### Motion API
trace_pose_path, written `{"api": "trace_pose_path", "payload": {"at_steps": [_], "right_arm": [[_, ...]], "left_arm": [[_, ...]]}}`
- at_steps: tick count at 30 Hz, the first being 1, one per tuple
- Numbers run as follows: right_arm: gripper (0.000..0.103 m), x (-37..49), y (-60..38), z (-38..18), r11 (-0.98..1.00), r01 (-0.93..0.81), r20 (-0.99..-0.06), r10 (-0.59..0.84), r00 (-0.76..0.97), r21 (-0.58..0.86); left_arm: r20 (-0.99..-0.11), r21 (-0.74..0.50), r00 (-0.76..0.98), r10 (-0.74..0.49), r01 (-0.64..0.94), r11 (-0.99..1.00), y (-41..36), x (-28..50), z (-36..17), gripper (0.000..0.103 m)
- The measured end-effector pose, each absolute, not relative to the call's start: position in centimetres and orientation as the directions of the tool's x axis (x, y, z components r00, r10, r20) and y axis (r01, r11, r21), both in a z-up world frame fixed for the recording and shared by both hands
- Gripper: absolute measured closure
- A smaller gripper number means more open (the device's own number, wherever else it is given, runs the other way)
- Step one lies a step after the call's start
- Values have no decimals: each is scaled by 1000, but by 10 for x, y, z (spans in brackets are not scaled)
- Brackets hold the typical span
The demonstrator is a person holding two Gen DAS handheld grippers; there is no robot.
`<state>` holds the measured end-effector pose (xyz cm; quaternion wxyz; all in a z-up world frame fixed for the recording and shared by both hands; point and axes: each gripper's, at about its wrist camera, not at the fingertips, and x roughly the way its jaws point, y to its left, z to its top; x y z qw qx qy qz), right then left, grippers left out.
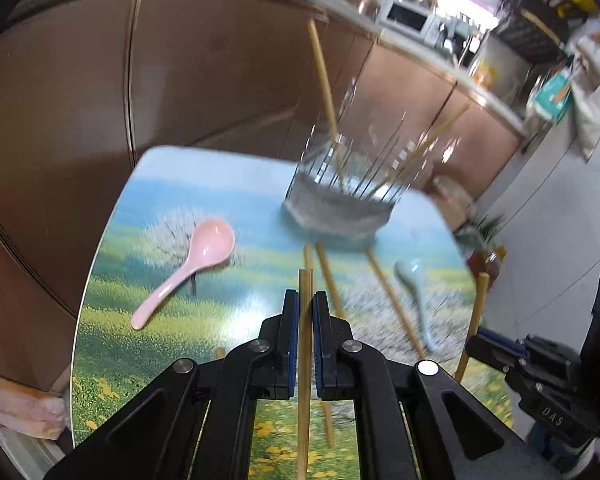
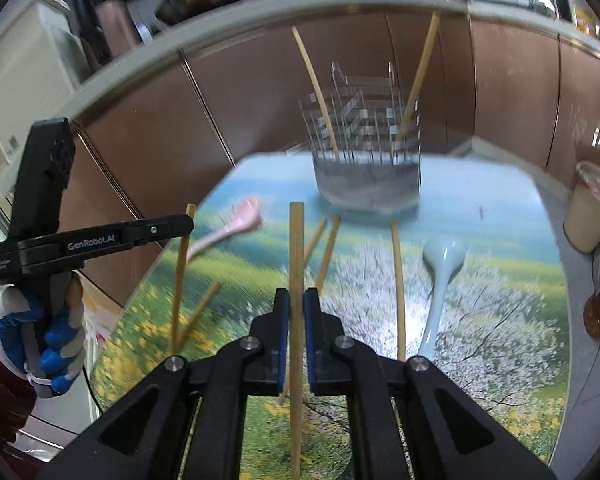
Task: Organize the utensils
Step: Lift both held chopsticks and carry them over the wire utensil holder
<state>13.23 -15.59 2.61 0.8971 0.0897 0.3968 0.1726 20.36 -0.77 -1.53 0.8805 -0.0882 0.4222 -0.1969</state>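
rack [image 2: 367,184] at table's [image 2: 540,320] far edge, apparently two chopsticks [image 2: 414,84] inside

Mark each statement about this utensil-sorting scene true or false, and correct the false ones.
1. Each gripper holds a chopstick. True: the left gripper and right gripper each clamp one.
2. The wire holder is empty. False: two chopsticks already stand in it.
3. The pink spoon is in the holder. False: it lies on the table.
4. A pale blue spoon lies on the table. True.
5. Loose chopsticks remain on the table. True.
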Motion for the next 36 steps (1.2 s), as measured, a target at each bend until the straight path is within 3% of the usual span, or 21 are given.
{"api": "trace_pose_path", "payload": {"at_steps": [5,26,36], "right_arm": [[97,126,-152,70,924,-259,-614,381,691,281],[97,148,-140,131,932,-280,-475,359,804,231],[97,188,-154,190,944,-277,-352,325,878,181]], "left_arm": [[-644,-346,630,-434,267,900,-6,197,13,97],[-505,-366,738,-447,287,886,13,184,83,97],[-367,-391,802,-471,327,861,19,209,157,97]]}}
